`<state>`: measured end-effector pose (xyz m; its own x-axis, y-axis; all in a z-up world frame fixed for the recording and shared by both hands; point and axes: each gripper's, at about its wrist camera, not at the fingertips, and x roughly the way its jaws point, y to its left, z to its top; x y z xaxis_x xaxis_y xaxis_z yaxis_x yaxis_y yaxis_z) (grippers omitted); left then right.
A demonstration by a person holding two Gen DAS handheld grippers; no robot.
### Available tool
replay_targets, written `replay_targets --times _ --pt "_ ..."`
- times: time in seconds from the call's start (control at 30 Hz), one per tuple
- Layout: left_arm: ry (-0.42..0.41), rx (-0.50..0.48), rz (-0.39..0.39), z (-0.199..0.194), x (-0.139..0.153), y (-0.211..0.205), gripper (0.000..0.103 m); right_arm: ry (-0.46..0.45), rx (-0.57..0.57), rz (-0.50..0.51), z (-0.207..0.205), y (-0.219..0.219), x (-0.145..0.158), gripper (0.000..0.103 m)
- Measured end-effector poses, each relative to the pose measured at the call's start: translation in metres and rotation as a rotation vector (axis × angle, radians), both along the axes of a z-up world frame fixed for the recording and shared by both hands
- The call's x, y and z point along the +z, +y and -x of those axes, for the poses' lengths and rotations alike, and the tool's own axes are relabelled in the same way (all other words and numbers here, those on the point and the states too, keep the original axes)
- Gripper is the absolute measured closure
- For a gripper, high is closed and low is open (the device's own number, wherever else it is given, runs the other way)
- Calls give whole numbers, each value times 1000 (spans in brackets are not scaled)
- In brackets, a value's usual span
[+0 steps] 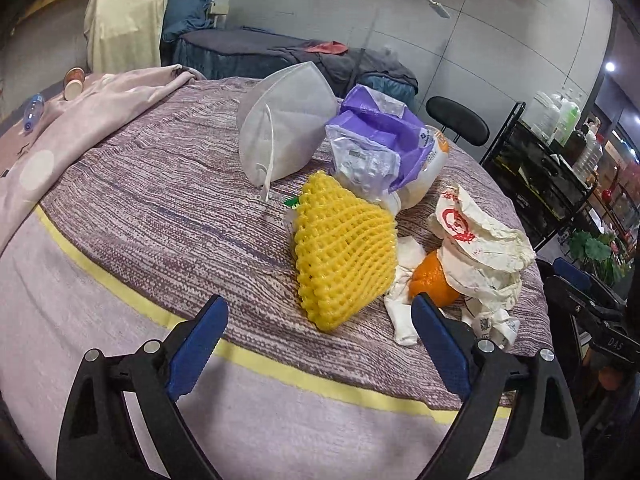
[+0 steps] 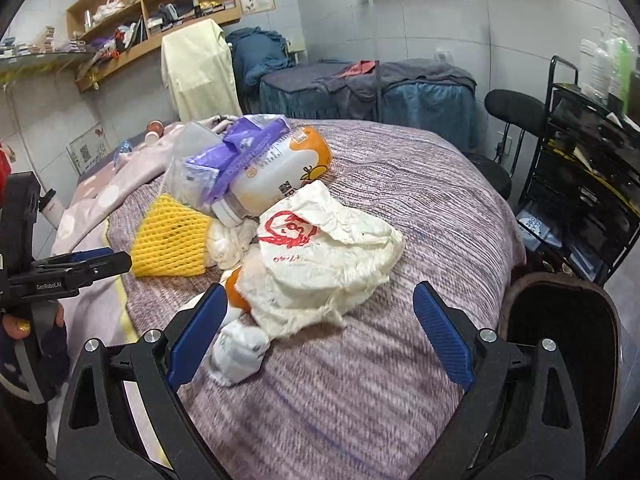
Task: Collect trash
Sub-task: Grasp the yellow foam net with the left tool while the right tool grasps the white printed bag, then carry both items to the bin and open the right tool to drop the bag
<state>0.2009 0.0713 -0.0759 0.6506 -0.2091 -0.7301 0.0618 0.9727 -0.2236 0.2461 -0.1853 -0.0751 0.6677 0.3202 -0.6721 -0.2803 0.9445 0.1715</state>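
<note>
A pile of trash lies on a bed with a purple knit cover point(image 1: 168, 200). It holds a yellow foam fruit net point(image 1: 344, 256), a white face mask point(image 1: 284, 124), a purple plastic wrapper point(image 1: 376, 132), a plastic bottle point(image 2: 276, 176), a crumpled white paper bag with red print point(image 1: 476, 248), orange peel point(image 1: 432, 280) and crumpled tissue point(image 2: 240, 352). My left gripper point(image 1: 320, 340) is open and empty, just short of the yellow net. My right gripper point(image 2: 320, 328) is open and empty, with the paper bag point(image 2: 320, 256) just ahead of its fingers. The left gripper also shows in the right wrist view point(image 2: 100, 262).
A pink blanket point(image 1: 80, 128) lies at the bed's far left, with cups point(image 1: 74, 82) and a small bottle point(image 1: 32, 112) beyond. A black bin point(image 2: 560, 344) stands at the bed's right edge. A black cart point(image 2: 592, 184) and stool point(image 1: 458, 120) stand to the right.
</note>
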Motion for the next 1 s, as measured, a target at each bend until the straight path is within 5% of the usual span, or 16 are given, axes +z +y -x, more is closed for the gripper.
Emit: replay_targets --times 0.13,0.33,0.43,0.47,0.5,0.7,1.0 --pt "42 -16 -1 -23 -9 3 15 75 -36 -24 -32 -7 -10 11" --pt "89 -55 10 -44 -17 0 23 171 -57 -56 -68 -8 -28 32" --pt "95 -75 14 -47 -19 -5 51 151 -72 -34 -68 -6 -24 60" --pt "100 -83 16 -47 -19 -7 56 151 -57 -59 -68 -7 -24 79" --pt "102 -89 16 -47 -20 -10 63 162 -44 -84 -68 -8 -25 83" --pt "55 -91 31 -38 -11 -10 83 127 -62 -172 -58 -19 -23 90" --pt "-87 -44 10 2 26 -13 85 -37 -100 -213 -19 -34 22 92"
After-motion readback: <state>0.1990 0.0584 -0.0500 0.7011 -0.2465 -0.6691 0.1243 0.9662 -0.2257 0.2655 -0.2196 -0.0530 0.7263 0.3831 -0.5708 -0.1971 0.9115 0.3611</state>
